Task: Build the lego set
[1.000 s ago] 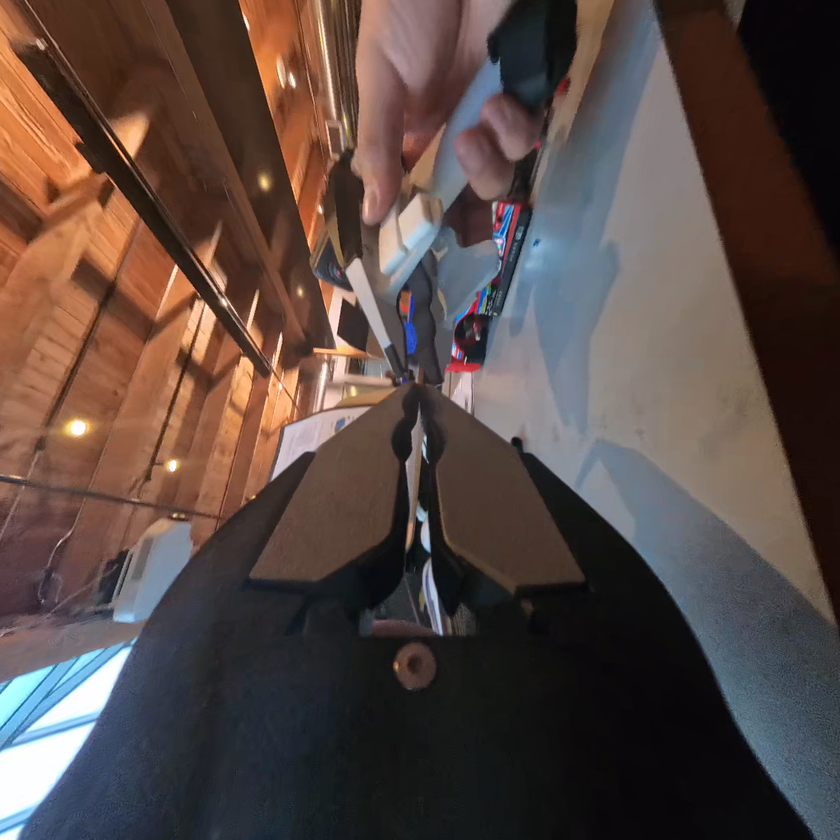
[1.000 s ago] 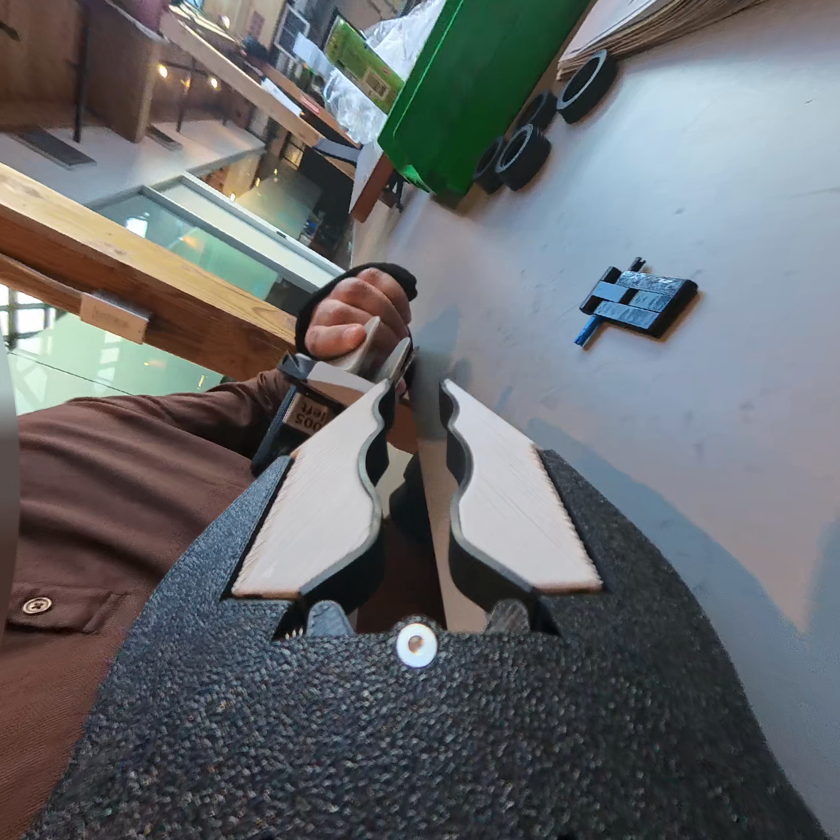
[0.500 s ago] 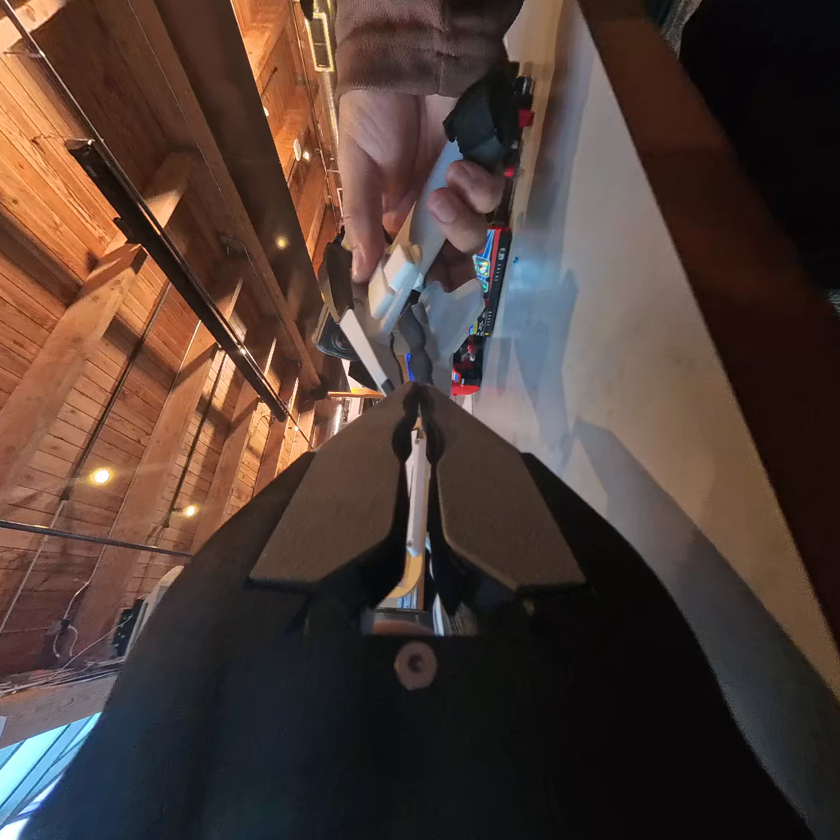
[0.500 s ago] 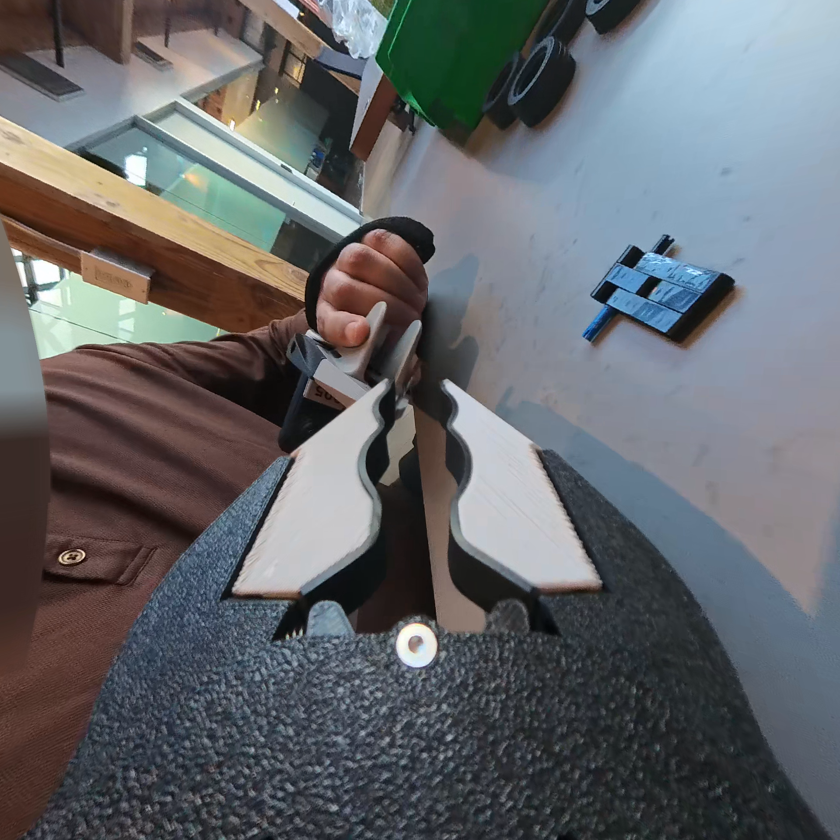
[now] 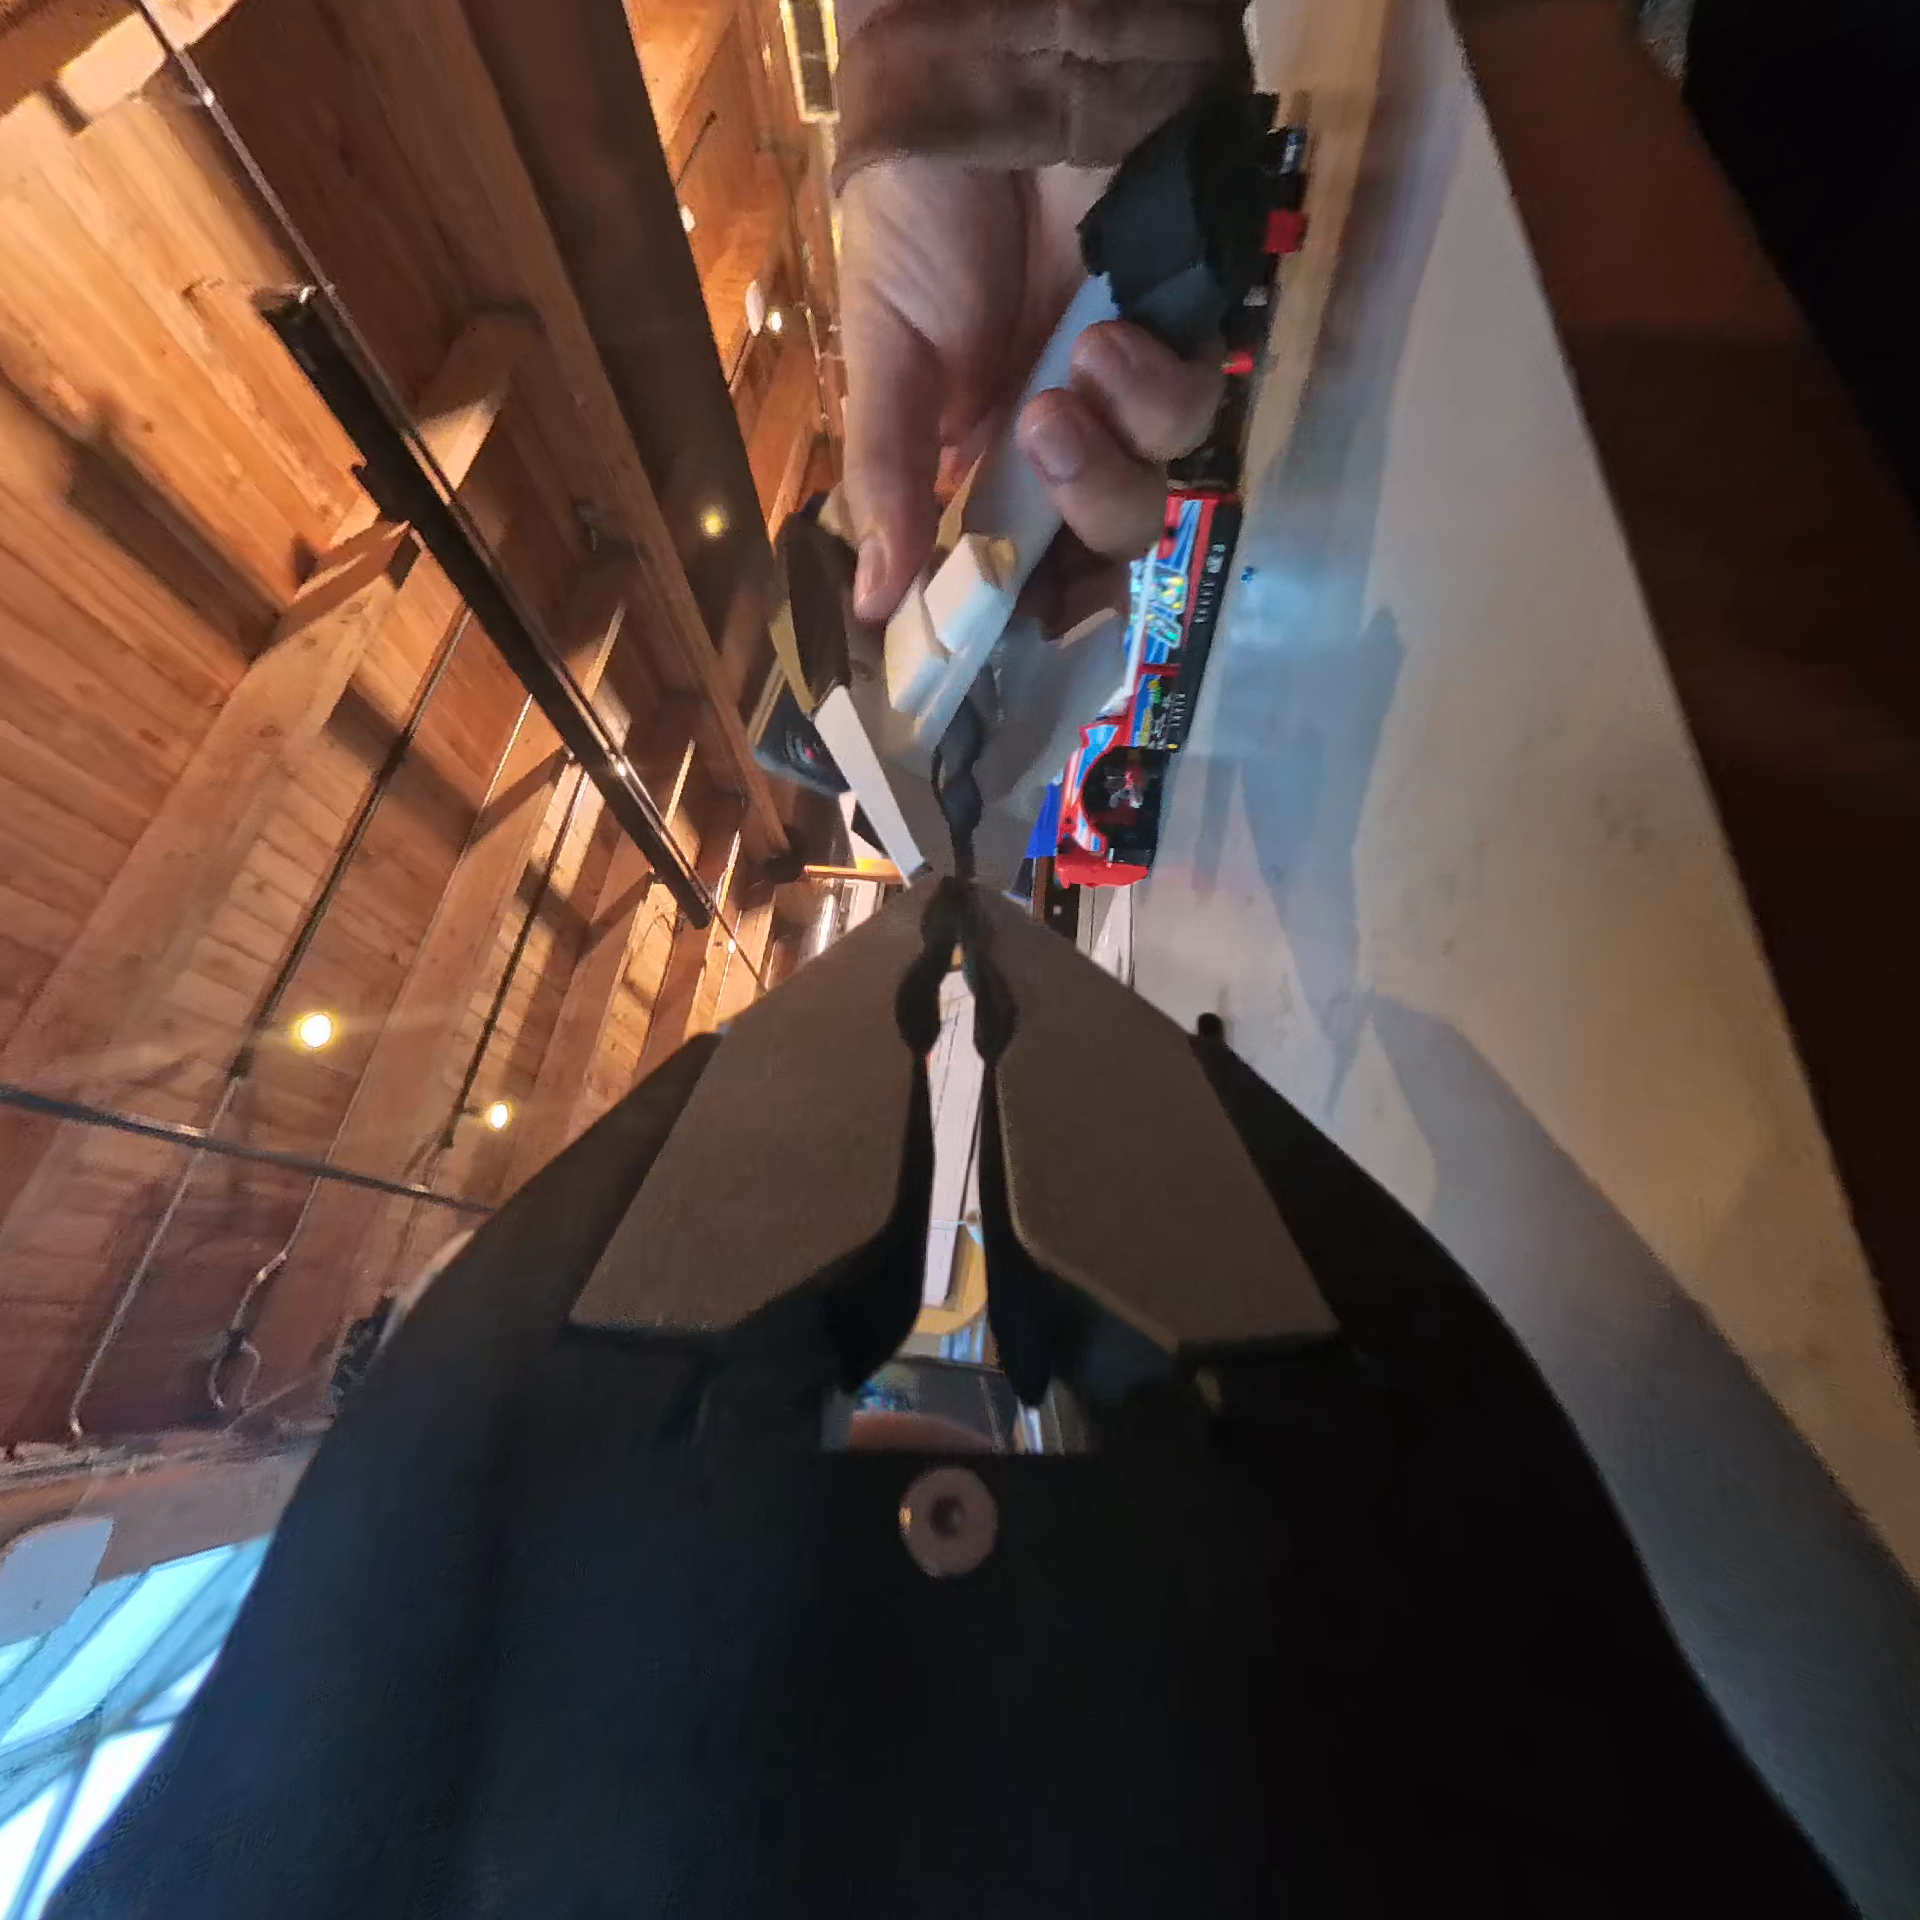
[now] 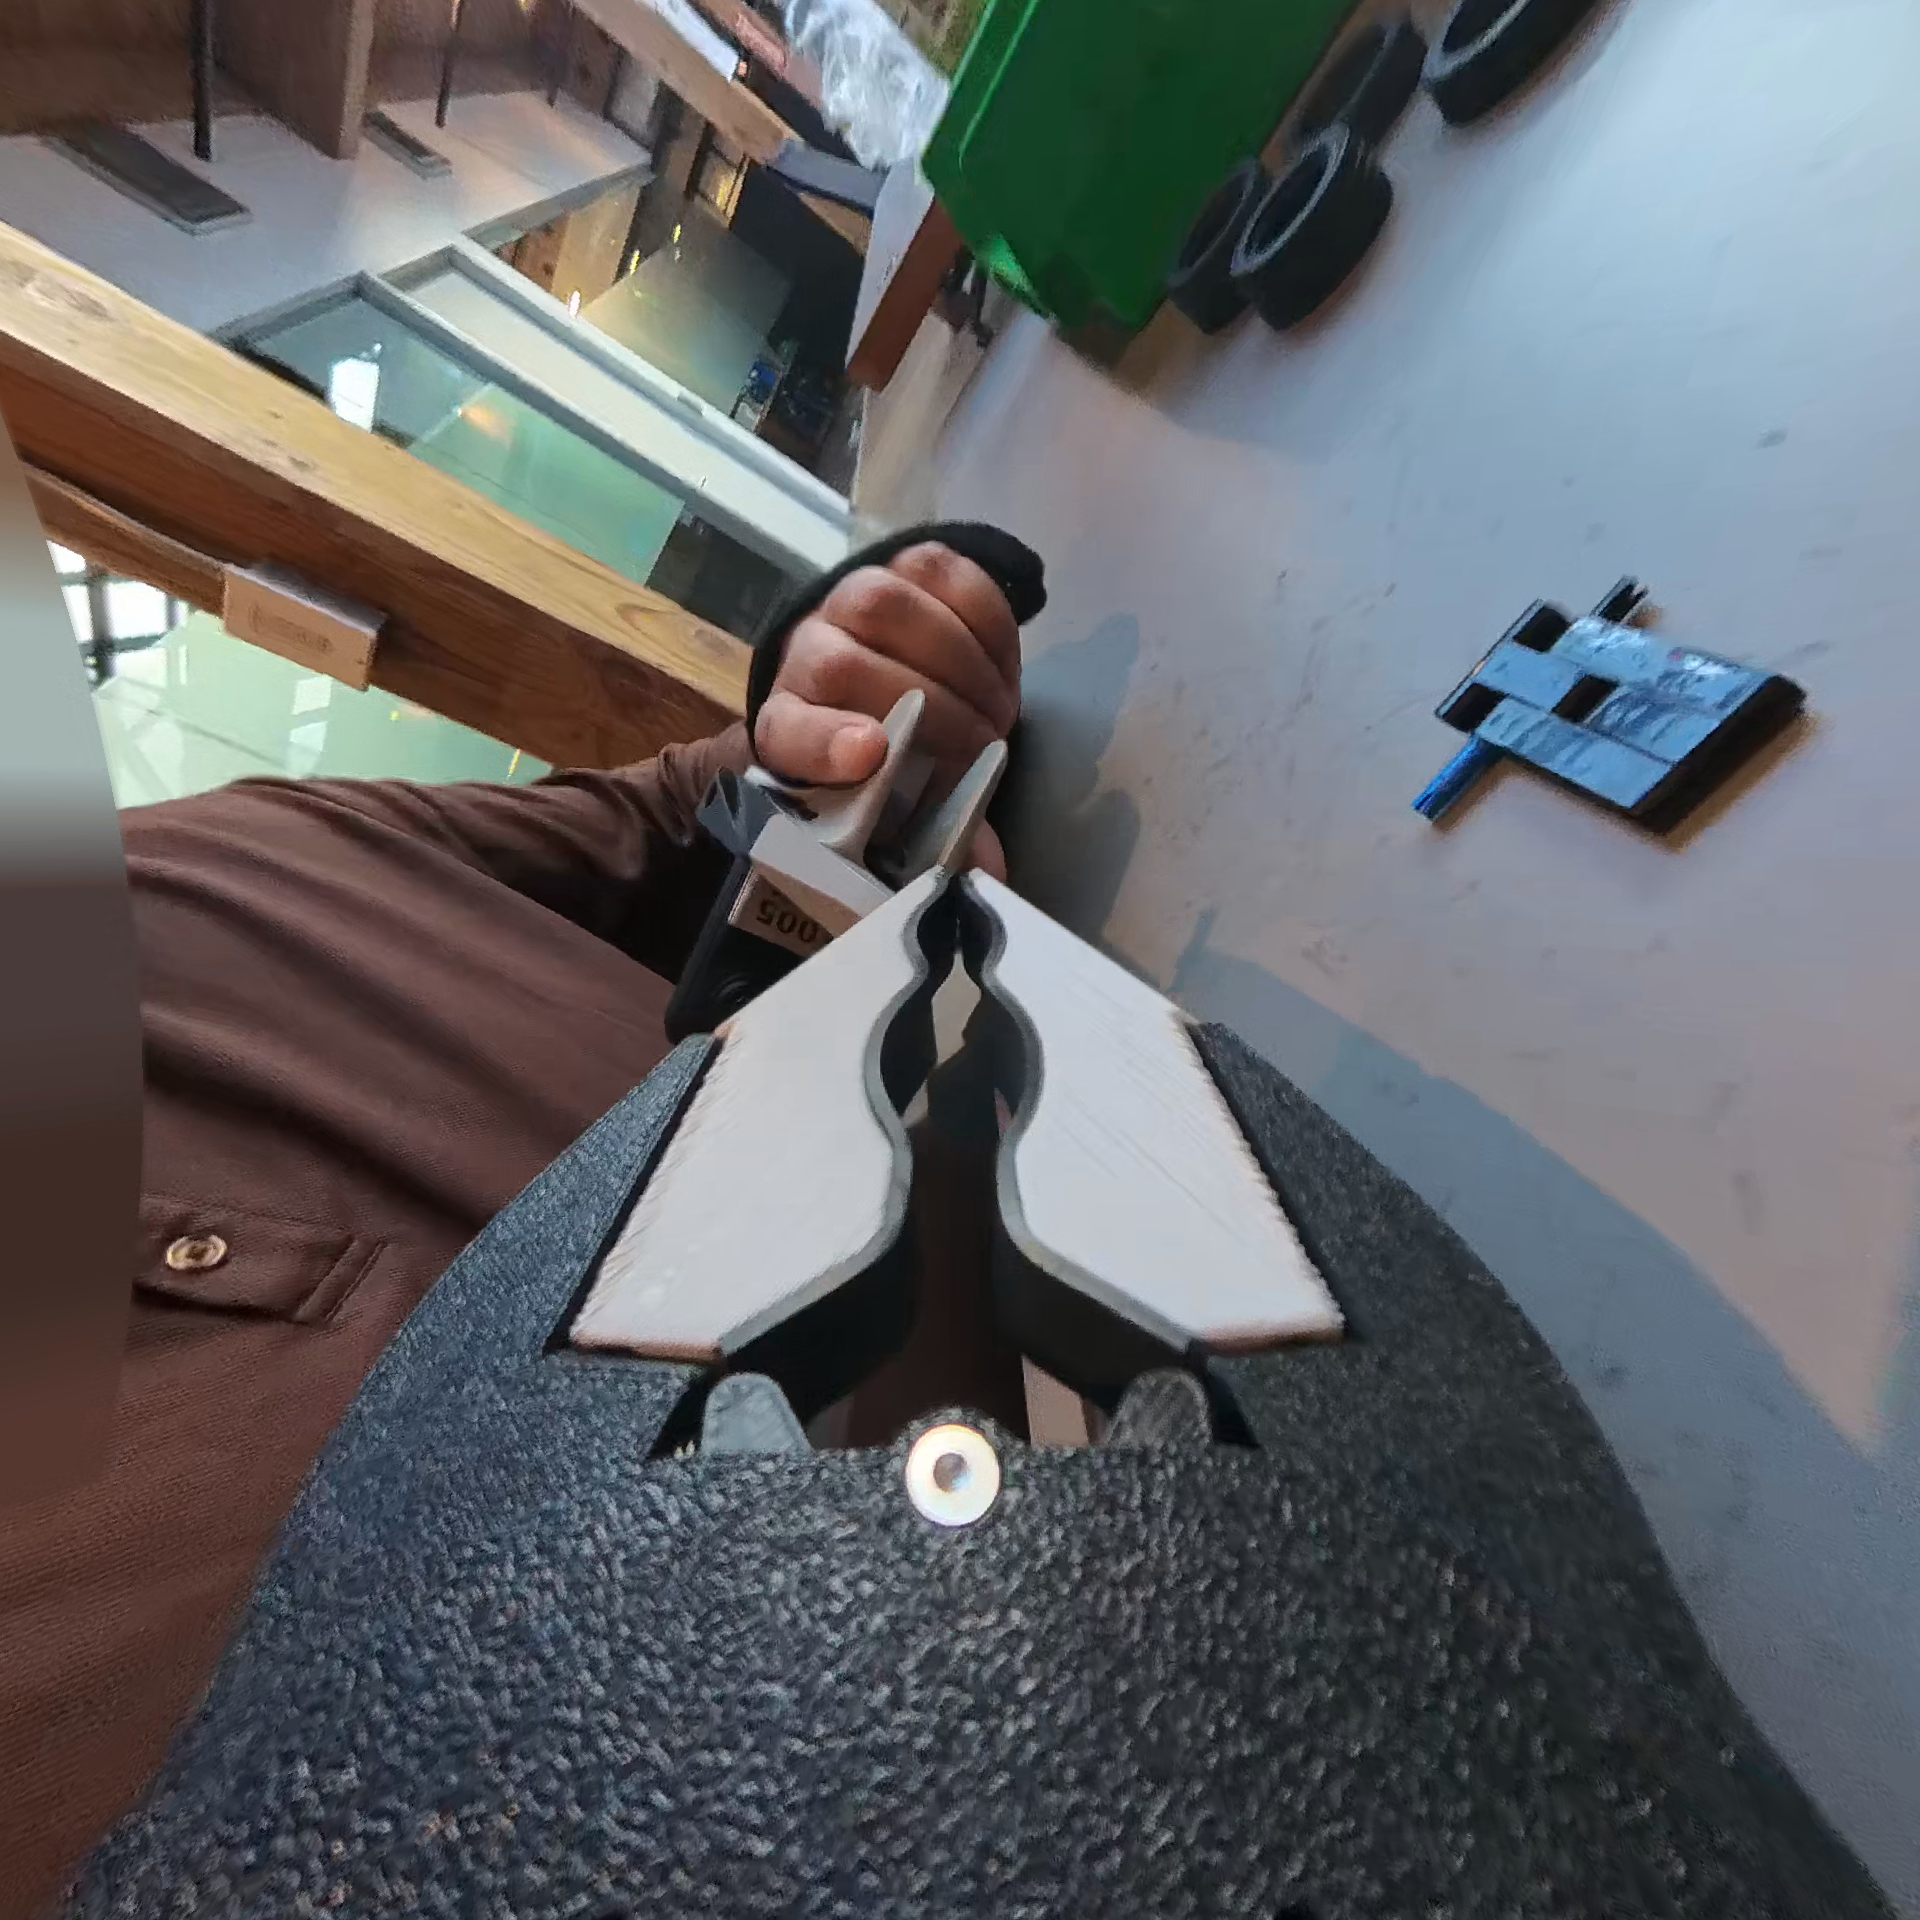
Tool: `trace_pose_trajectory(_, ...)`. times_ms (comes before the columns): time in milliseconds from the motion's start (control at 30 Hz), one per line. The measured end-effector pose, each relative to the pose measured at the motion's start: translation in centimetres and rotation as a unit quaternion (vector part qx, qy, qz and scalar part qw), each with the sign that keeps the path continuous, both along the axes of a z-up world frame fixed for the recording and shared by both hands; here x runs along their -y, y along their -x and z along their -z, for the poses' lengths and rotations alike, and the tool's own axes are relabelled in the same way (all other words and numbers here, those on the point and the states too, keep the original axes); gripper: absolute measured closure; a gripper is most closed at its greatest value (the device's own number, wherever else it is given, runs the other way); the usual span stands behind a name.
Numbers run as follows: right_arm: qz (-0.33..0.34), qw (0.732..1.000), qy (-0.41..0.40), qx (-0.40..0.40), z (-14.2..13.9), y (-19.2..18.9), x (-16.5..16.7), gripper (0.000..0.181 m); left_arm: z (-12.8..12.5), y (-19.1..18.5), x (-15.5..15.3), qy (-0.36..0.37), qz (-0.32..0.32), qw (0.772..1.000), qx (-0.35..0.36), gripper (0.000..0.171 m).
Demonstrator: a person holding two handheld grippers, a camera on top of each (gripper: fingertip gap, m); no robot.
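Two grippers are held tip to tip above the pale grey table (image 6: pixel 1558 1091), each camera looking at the other tool. The left gripper (image 5: pixel 954 896) is seen with its dark fingers drawn together, the tips meeting; whether a small piece is pinched there cannot be told. The right gripper (image 6: pixel 954 883) is likewise closed to a narrow slit at its pale tips, and nothing can be made out between them. In the left wrist view the right hand (image 5: pixel 966 343) is wrapped around the light grey handle of the other tool, and a red and blue lego car (image 5: pixel 1153 707) is seen on the table just behind that hand. In the right wrist view the left hand (image 6: pixel 894 665) grips its handle at the table's edge, beside a brown sleeve. A black lego plate assembly (image 6: pixel 1610 717) with a blue pin lies flat on the table, well apart from the grippers. Farther back, black tyres (image 6: pixel 1299 229) lie against a green box (image 6: pixel 1122 135).
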State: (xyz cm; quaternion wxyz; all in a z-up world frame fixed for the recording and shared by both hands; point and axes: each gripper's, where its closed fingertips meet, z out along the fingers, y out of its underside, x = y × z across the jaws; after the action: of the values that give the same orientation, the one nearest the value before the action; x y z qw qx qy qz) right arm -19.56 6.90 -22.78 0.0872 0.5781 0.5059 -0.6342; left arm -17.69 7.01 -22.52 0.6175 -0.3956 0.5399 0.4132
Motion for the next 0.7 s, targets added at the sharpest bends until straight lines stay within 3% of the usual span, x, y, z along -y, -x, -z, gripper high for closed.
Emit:
trace_pose_trajectory(167, 0.113, 0.991, -0.001, -0.071, -3.4, 0.5, -4.2, 0.181, -0.4, 0.3, 0.2, 0.031, 0.006, 0.997, 0.068, 0.171)
trace_pose_trajectory(233, 0.134, 0.987, -0.004, -0.090, -4.7, -0.1, -5.4, 0.181, 0.0, 1.3, -0.4, 0.100, -0.002, 0.984, 0.150, 0.171)
trace_pose_trajectory(333, 0.137, 0.987, -0.029, -0.078, -4.1, -1.0, -5.6, 0.181, 3.3, 4.4, -2.7, 0.309, -0.063, 0.908, 0.277, 0.171)
trace_pose_trajectory(433, 0.131, 0.989, -0.028, -0.066, -2.9, -1.7, -4.9, 0.181, 3.4, 6.6, -4.7, 0.409, -0.089, 0.832, 0.363, 0.171)
trace_pose_trajectory(533, 0.126, 0.990, 0.000, -0.069, -2.6, -2.1, -4.4, 0.181, 5.4, 7.3, -5.0, 0.529, -0.094, 0.751, 0.384, 0.171)
trace_pose_trajectory(700, 0.115, 0.991, -0.014, -0.072, -2.2, -2.8, -3.8, 0.181, 5.7, 9.6, -5.3, 0.594, -0.089, 0.661, 0.449, 0.171)
